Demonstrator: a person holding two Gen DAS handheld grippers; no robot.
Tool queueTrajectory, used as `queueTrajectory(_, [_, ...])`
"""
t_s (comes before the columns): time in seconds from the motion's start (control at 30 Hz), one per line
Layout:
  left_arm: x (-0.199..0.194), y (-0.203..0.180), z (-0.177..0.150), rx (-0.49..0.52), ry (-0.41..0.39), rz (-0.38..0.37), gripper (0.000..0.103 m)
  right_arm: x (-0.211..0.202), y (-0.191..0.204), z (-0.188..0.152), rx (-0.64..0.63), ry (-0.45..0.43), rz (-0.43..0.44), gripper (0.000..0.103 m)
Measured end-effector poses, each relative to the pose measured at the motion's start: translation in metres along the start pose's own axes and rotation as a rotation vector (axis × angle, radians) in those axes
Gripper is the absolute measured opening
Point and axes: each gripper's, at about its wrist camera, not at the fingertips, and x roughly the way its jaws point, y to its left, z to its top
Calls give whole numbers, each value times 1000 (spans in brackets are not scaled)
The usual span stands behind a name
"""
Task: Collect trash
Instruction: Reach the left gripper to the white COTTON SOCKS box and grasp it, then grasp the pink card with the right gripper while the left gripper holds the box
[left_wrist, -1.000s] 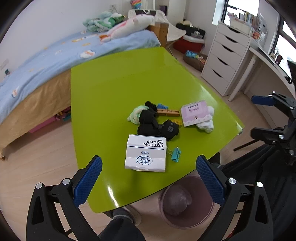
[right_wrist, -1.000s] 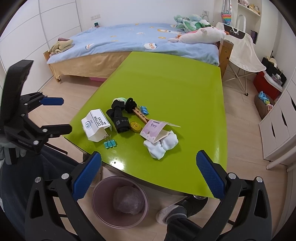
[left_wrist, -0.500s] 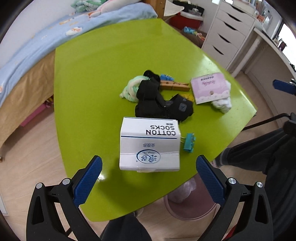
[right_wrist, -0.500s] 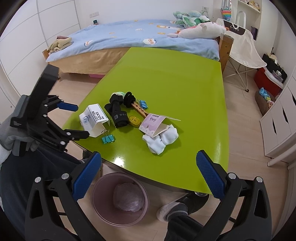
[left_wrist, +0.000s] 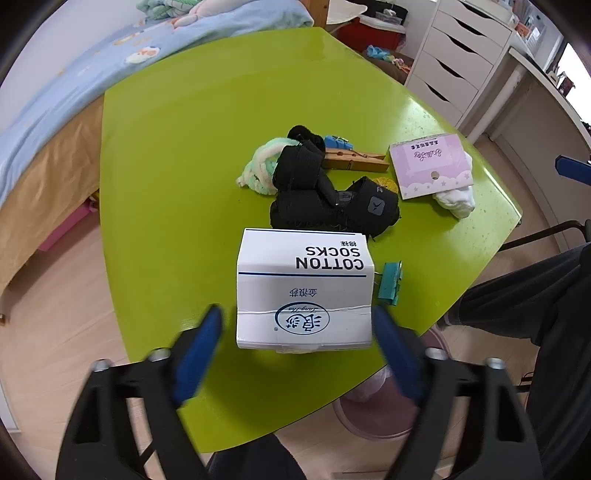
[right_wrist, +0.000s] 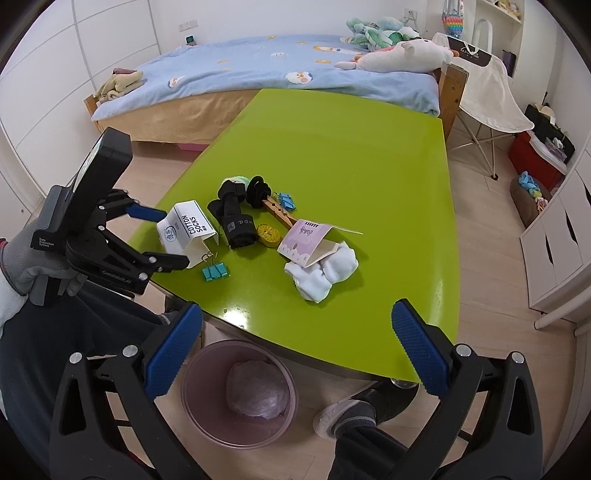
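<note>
In the left wrist view, a white cardboard sock box (left_wrist: 303, 288), blocky and smooth with dark blue print, is sitting on the glossy lime-green table (left_wrist: 177, 184) close to its near edge, and the left claw (left_wrist: 299, 350) is closing around it, the blurred blue pads flanking the box's near end, with a gap showing at the left pad (left_wrist: 197, 350). Just behind the box, a lumpy pile of black knitted fabric (left_wrist: 325, 203) is lying; a teal metal binder clip (left_wrist: 388, 283) is lying just right of the box. Further behind the box a wooden clothespin (left_wrist: 354, 161) is showing, and to the box's far right a pink card (left_wrist: 430, 165) is resting over soft white socks (left_wrist: 456, 199). In the right wrist view, the left claw (right_wrist: 162, 236) is straddling the box (right_wrist: 186, 232) at the table's (right_wrist: 332, 155) left corner, while the right claw (right_wrist: 295, 347), with ribbed blue pads standing wide apart and holding nothing, is hanging above the table's near edge. Below the box, on the floor, a round translucent pinkish bin (right_wrist: 240, 391) is holding a crumpled plastic bag.
</note>
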Motion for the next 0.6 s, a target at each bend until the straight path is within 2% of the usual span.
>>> queueTrajectory(0.07, [-1,1,0,-1,-3,0,64,0,0,0,1,1,2,100])
queueTrajectory(0.3, [-9,1,-1,-10,-34,-1,63,1,-2,3,22,-1,18,100])
queueTrajectory(0.6, [-39,0,-2,-32,-115,8,63,11,-13,25,66,29,39,100])
